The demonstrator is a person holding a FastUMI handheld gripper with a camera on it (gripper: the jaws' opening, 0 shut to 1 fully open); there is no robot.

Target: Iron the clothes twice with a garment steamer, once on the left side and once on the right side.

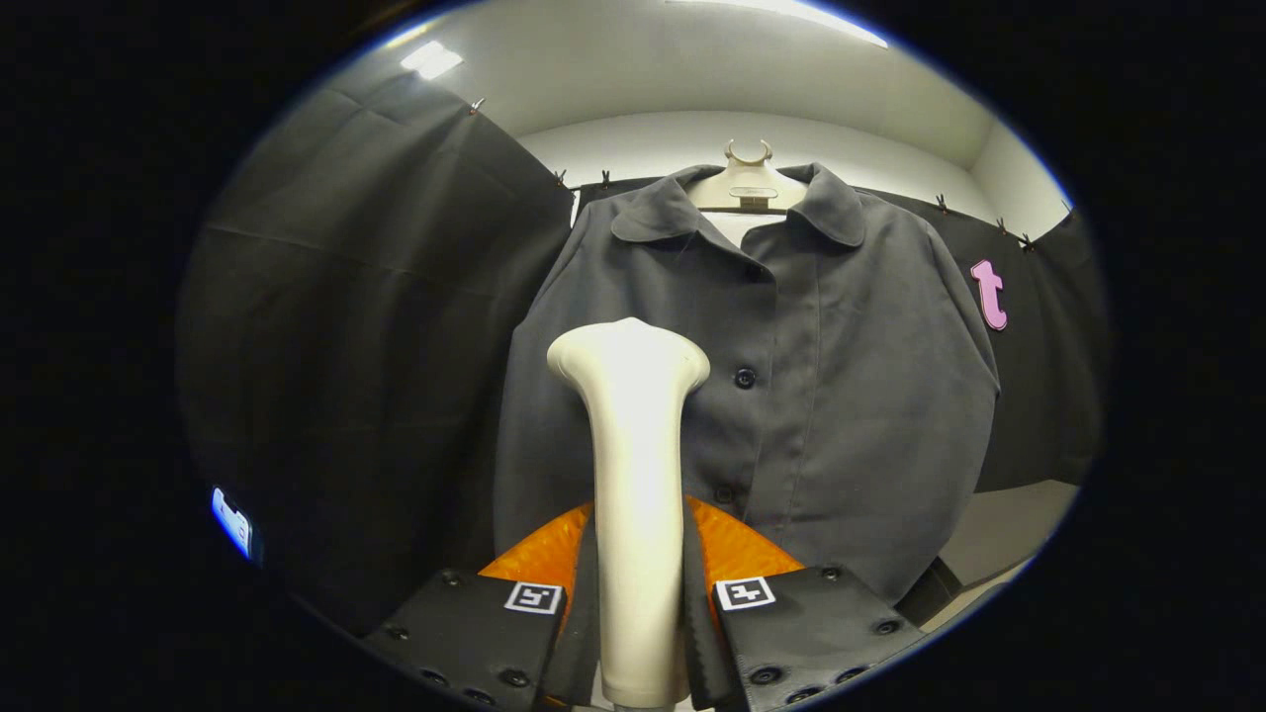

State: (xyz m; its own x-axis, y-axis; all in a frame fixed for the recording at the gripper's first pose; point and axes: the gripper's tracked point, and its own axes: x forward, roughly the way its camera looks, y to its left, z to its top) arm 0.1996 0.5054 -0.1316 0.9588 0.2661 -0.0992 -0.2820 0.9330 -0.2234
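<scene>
Nearest of all, the gripper [638, 593] has both fingers pressed against the handle of the garment steamer [633, 475] — clamped on it, one finger on each side, with the handle standing upright between them. The steamer's flared head rises just beyond the fingertips and sits in front of the shirt [791, 376], over its left half near the row of buttons; whether the head is touching the cloth or just short of it cannot be told.

The shirt hangs buttoned on a pale hanger [747, 183] farther back, its front facing the gripper, with the booth's dark wall behind.

As for progress, the steamer is picked up and brought to the garment, so the fetching is done. The head's place suggests the left-side pass is in hand — the cloth shows no sign either way of steaming, and the right-side pass appears to remain.
</scene>
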